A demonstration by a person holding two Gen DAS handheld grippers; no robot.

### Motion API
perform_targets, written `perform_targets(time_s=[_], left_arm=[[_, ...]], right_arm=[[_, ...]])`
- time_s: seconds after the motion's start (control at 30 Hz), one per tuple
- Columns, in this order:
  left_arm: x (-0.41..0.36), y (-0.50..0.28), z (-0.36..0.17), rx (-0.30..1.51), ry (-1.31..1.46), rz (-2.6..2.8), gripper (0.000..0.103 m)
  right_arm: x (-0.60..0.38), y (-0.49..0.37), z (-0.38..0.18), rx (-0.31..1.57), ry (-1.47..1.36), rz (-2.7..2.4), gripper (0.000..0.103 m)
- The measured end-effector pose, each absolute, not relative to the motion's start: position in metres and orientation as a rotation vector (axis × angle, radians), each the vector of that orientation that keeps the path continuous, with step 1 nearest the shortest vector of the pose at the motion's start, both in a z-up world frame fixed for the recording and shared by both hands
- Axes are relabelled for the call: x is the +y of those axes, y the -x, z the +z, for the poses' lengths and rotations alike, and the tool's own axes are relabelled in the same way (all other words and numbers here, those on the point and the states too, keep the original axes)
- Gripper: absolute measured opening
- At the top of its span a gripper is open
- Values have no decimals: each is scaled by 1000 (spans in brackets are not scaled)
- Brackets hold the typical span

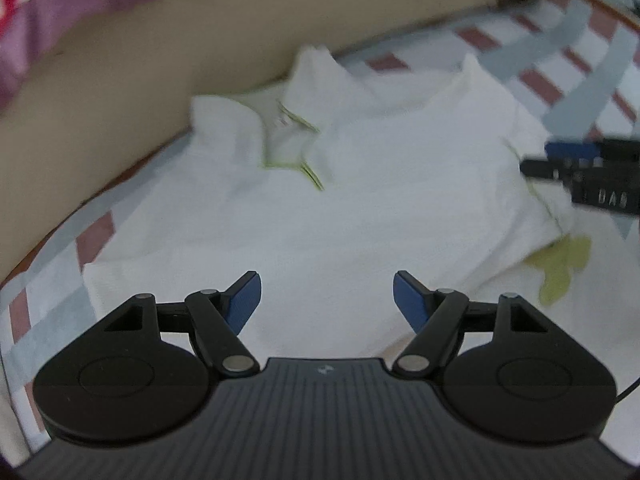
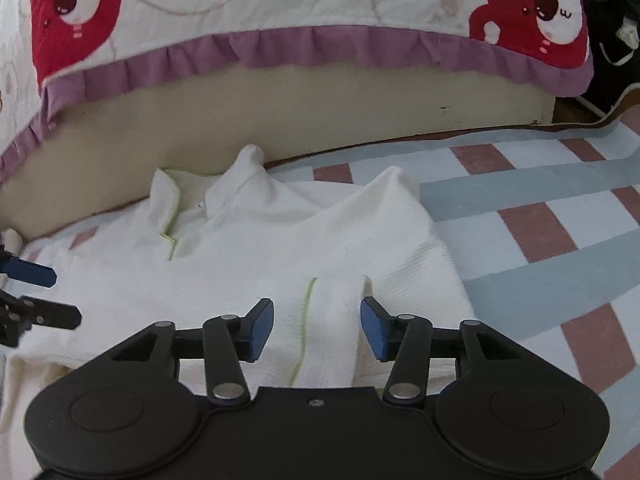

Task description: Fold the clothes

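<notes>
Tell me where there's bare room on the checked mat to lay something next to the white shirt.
The checked mat lies bare to the right of the white shirt, from its folded edge out to the mat's border. Behind the shirt it is crowded: the collar sits close against the beige bed base. The left claw stands over the shirt's left side.

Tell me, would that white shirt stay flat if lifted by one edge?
Probably not. The white shirt already lies in soft ridges and creases, so it would likely droop and bunch. Its thin knit looks light, and pushing it would probably wrinkle it.
</notes>
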State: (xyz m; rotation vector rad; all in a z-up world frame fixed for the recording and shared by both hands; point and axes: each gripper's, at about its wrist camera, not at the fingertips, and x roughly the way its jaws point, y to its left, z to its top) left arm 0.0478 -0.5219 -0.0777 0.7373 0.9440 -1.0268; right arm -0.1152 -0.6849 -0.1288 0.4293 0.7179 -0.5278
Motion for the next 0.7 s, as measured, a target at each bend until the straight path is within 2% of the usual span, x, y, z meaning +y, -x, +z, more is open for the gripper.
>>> perform_targets(time_s=[0.23,0.4,0.57,0.7], left_arm=[[-513,-50,-85,812,-762,-1039,73],[-486,-95,-90,947,-547,-967,73],[-470,-106,-109,966,-569,-928,73],[-460,-109,-132,1058,-580,-922,73]], right_arm=[[-694,123,-124,640,-477,-491,55],[-709,137,-117,555,-509,-462,55],[-735,154,-128,495,-731,-381,55],[-734,149,-137,505,-778,-351,55]])
